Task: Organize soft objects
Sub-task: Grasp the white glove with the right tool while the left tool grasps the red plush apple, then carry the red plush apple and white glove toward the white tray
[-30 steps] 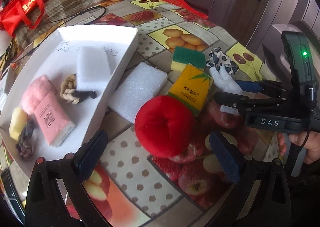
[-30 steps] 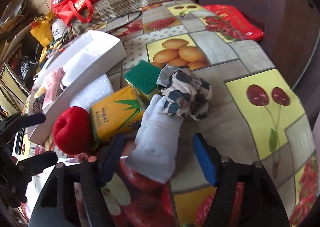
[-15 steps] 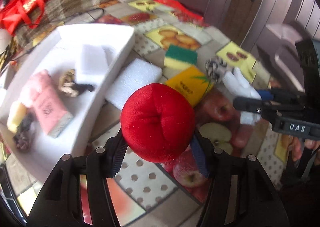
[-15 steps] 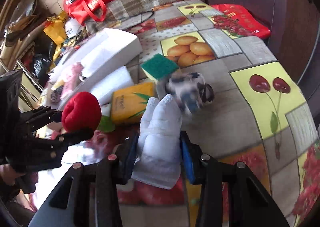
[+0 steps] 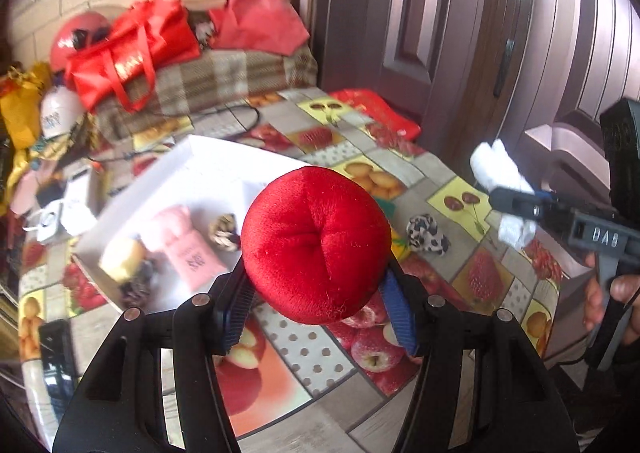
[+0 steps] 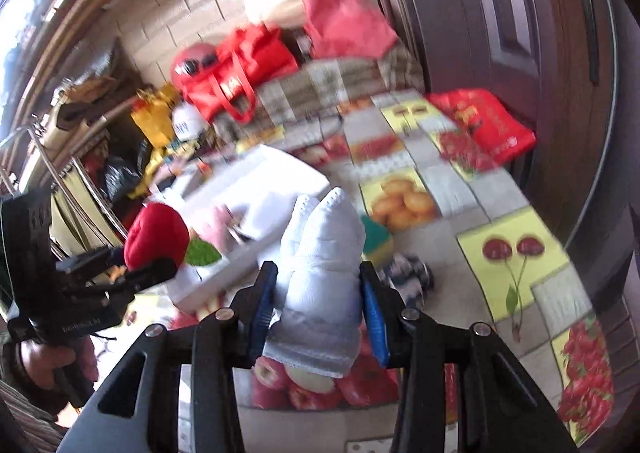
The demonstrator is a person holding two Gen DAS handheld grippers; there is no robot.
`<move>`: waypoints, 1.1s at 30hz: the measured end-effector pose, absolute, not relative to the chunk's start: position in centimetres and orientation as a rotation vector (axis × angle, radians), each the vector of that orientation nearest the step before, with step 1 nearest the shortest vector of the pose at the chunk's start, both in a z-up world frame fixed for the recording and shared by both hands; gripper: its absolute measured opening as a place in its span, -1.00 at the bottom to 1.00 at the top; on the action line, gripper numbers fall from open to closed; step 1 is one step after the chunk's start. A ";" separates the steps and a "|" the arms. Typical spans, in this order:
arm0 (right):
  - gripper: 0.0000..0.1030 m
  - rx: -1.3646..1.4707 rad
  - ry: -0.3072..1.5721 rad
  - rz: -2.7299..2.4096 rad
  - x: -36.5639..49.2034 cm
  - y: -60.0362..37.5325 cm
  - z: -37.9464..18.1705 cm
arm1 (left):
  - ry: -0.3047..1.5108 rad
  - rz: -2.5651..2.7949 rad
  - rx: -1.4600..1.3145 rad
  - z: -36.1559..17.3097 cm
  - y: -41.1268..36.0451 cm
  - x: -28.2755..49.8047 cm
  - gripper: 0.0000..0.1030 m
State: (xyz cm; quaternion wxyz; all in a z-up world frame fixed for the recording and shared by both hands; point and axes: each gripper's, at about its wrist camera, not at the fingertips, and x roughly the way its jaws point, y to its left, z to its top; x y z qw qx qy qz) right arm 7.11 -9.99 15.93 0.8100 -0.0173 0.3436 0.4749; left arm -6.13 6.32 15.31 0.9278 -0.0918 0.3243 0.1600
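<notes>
1. Right wrist view was motion-blurred; the contents of the white tray were smeared there. The green sponge was mostly hidden behind the glove.
2. Left wrist view: the red plush apple blocked the table centre and the tray's near right corner. Tray contents were soft-focus: a pink pouch, a braided knot, a yellow piece.
3. Left gripper was clamped on the red plush apple, held clear above the fruit-print tablecloth, dimple facing the camera.
4. Right gripper was clamped on the white glove, lifted off the table. Its long axis ran along the fingers, fingertips forward and up, cuff toward the camera.
5. The spotted scrunchie lay on the cloth, right of the apple.
</notes>
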 end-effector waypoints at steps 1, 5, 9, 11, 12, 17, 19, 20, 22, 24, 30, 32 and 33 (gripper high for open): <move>-0.21 -0.033 0.721 1.024 6.9 -9.8 16.4 | 0.658 0.338 -0.191 15.4 6.4 -6.6 0.15; -0.21 -0.030 0.709 1.072 6.3 -8.4 17.2 | 0.650 0.375 -0.218 15.4 7.3 -8.3 0.15; -0.21 -0.050 0.706 1.112 5.3 -7.1 17.3 | 0.635 0.414 -0.241 15.5 7.9 -10.0 0.15; -0.21 -0.059 0.702 1.128 4.9 -6.7 17.5 | 0.629 0.428 -0.251 15.5 8.2 -10.6 0.15; -0.21 -0.062 0.699 1.132 4.7 -6.6 17.6 | 0.627 0.432 -0.254 15.5 8.2 -10.8 0.15; -0.21 -0.071 0.692 1.148 4.1 -6.2 17.9 | 0.617 0.445 -0.275 15.5 8.8 -11.5 0.15; -0.21 -0.075 0.690 1.150 4.0 -6.2 18.0 | 0.616 0.446 -0.281 15.5 8.8 -11.5 0.15; -0.21 -0.077 0.691 1.151 3.9 -6.2 17.9 | 0.617 0.445 -0.284 15.5 8.8 -11.5 0.15; -0.21 -0.077 0.692 1.150 3.9 -6.4 17.9 | 0.618 0.440 -0.285 15.4 8.7 -11.4 0.15; -0.21 -0.076 0.694 1.147 3.9 -6.5 17.9 | 0.621 0.436 -0.284 15.4 8.7 -11.3 0.15; -0.21 -0.067 0.702 1.135 4.2 -6.9 17.8 | 0.626 0.430 -0.283 15.3 8.6 -10.9 0.15; -0.21 -0.066 0.704 1.134 4.2 -6.9 17.7 | 0.626 0.431 -0.283 15.3 8.6 -10.9 0.15; -0.21 -0.067 0.703 1.136 4.3 -6.9 17.7 | 0.626 0.430 -0.283 15.3 8.6 -10.9 0.15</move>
